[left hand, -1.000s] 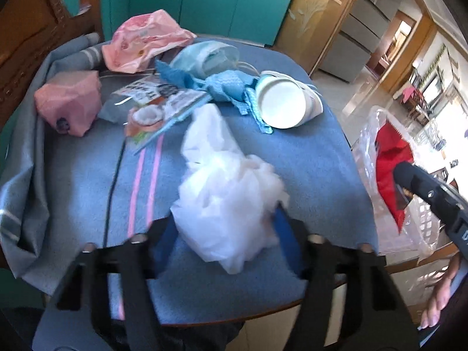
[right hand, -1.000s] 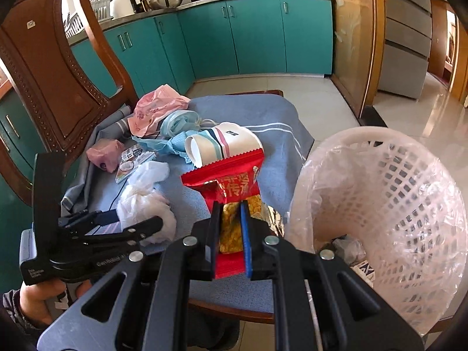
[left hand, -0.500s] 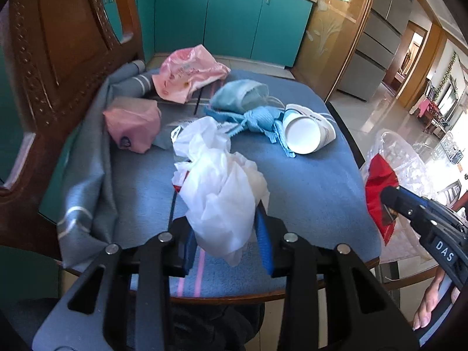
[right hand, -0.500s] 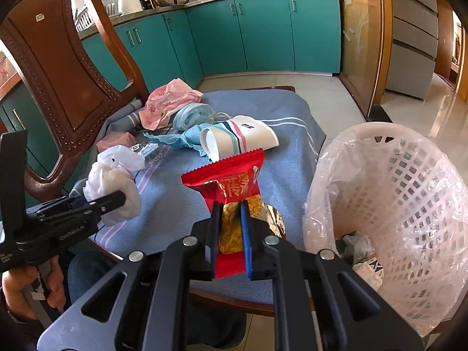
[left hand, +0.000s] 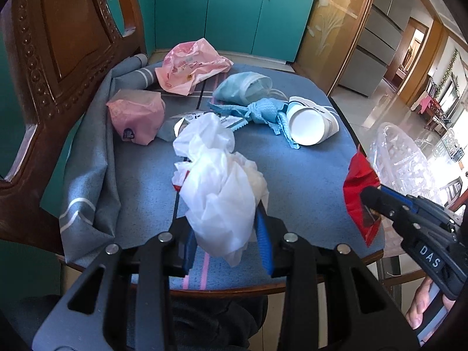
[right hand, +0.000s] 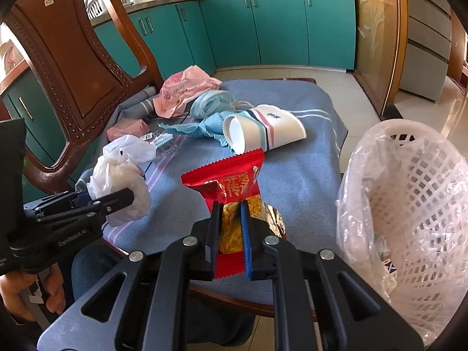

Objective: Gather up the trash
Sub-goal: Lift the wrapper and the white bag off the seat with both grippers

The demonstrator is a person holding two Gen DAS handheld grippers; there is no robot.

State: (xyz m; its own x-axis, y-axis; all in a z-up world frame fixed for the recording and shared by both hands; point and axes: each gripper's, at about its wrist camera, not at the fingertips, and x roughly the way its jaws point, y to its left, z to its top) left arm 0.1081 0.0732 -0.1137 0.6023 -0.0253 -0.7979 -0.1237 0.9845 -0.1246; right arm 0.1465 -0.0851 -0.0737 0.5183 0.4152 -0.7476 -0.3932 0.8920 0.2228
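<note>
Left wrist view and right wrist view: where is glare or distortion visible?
Left wrist view: the basket is washed out by window glare, and the chair back bows with fisheye. Right wrist view: even light, sharp red wrapper, and the cabinets curve.

You see a white plastic bag (left hand: 222,187), a red wrapper (right hand: 231,181) with a gold foil inside, a white cup (right hand: 263,130) striped pink and navy, pink bags (left hand: 190,67), a blue cloth (left hand: 292,181) with pink stripes, and a white lattice basket (right hand: 409,181).

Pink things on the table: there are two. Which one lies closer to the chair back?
The small crumpled pink packet, lying at the table's left edge right beside the wooden chair back. The larger pink plastic bag lies farther back, toward the middle.
</note>
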